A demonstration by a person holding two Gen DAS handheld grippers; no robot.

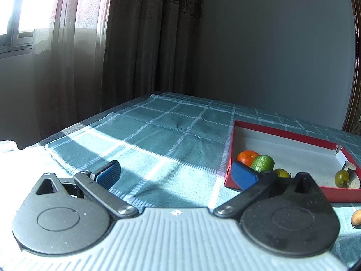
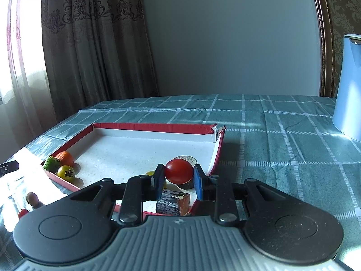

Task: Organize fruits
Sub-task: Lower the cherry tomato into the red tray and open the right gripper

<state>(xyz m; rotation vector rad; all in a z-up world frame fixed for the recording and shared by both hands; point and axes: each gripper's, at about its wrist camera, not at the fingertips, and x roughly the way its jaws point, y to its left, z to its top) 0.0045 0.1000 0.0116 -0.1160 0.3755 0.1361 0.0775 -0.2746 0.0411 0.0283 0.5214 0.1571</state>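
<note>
The right gripper (image 2: pixel 178 177) is pinching a red cherry tomato (image 2: pixel 179 174) between its blue pads (image 2: pixel 198 181), jaws drawn in close on either side of the fruit, and it is hanging over the near right corner of the red tray (image 2: pixel 158 127). Below the tomato a dark round slice (image 2: pixel 185 160) is lying on the tray's white floor, and a dark chunk with a reddish cut face (image 2: pixel 173 204) is sitting right at the near wall. A yellowish fruit (image 2: pixel 150 173) is peeking out behind the left finger.

Over in the tray's far left corner, an orange (image 2: pixel 65 158), a green cut piece (image 2: pixel 51 163) and a small yellow tomato (image 2: pixel 66 173) are huddling together, touching. Outside the tray on the checked tablecloth (image 2: pixel 282 158), a brown nut-like fruit (image 2: pixel 32 198) and another small red tomato (image 2: pixel 23 213) are waiting near the left edge. A pale blue container (image 2: pixel 348 85) is standing well apart at the right.

The left gripper (image 1: pixel 177 175) is spread wide, gripping nothing, hovering low over the cloth just beside the tray (image 1: pixel 282 133). From its side the orange (image 1: pixel 247 157), the green piece (image 1: pixel 262 163) and the yellow tomato (image 1: pixel 281 173) are showing past its right pad, with a green-yellow tomato (image 1: pixel 341 178) further right and a brown fruit (image 1: pixel 356 218) lying out on the cloth.
</note>
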